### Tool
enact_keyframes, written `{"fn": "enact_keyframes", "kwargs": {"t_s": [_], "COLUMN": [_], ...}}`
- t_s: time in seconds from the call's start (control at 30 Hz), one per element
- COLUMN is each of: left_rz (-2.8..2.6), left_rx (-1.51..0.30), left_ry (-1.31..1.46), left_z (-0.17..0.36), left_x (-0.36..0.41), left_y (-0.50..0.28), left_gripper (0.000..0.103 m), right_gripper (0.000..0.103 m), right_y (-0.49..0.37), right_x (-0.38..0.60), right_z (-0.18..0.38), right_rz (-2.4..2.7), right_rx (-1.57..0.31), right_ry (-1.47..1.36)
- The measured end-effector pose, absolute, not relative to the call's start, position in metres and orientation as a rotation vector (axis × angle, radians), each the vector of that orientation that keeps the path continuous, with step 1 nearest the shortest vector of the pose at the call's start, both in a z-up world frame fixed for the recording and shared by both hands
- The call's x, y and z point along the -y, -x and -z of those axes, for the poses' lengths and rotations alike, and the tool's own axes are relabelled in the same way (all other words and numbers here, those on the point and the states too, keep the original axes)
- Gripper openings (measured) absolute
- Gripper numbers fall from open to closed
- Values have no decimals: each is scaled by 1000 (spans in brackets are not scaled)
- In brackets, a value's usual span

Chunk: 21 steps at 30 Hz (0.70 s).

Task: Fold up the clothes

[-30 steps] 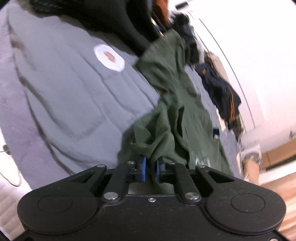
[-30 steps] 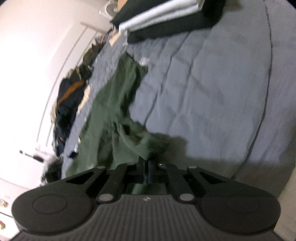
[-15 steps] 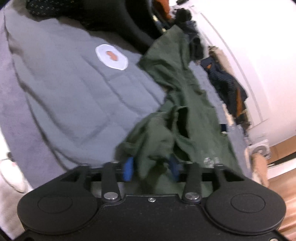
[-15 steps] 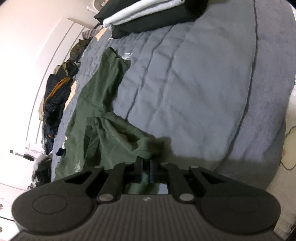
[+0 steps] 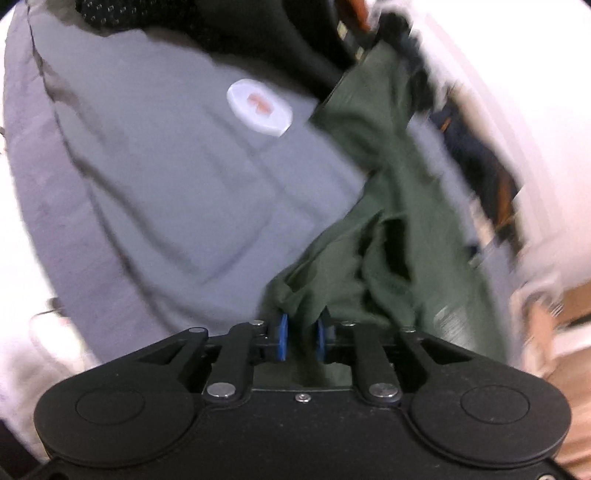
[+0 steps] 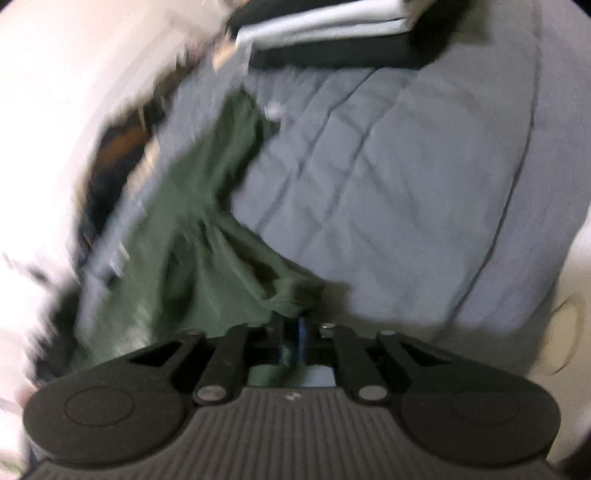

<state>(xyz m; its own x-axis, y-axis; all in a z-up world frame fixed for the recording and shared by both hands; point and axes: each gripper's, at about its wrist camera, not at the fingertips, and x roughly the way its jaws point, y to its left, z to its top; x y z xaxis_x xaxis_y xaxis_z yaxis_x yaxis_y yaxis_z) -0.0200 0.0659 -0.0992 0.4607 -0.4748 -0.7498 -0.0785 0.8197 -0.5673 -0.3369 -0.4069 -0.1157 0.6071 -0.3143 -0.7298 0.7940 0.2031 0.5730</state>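
A dark green garment [image 5: 402, 206] lies crumpled along a grey quilted bed [image 5: 166, 177], stretching away from both grippers. In the left wrist view my left gripper [image 5: 301, 338] has a bunch of this green cloth between its blue pads [image 5: 282, 338]; its jaws are closing on the bunch and the cloth fills the gap. In the right wrist view the green garment [image 6: 199, 236] runs up to the left, and my right gripper [image 6: 294, 338] is shut on a rolled hem of it. The bed [image 6: 406, 184] spreads to the right.
A white round patch [image 5: 259, 108] sits on the quilt. Dark clothes [image 5: 484, 162] are heaped along the white wall. A stack of folded black and white garments [image 6: 332, 33] lies at the far end of the bed. The bed's rounded edge [image 6: 517, 206] drops off at the right.
The left jaws opened wide around the green cloth, then narrowed on a thicker bunch of it. The right gripper kept its hold. Both views have tilted and blurred.
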Motion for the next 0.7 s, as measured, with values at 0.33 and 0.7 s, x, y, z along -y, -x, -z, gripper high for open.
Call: {"fn": "enact_keyframes", "kwargs": {"t_s": [0.33, 0.7], "left_rz": [387, 461], "left_rx": [-893, -1017], "left_ry": [561, 537], "left_z": [45, 70], "left_x": [-80, -26], "left_y": [31, 2], "left_gripper": [43, 49], "right_gripper": [16, 32], "right_y": [350, 282], "right_x": [402, 411], "right_z": [54, 54], "right_rz": [763, 589], "right_rx": [-481, -544], "right_ry": [-869, -830]}}
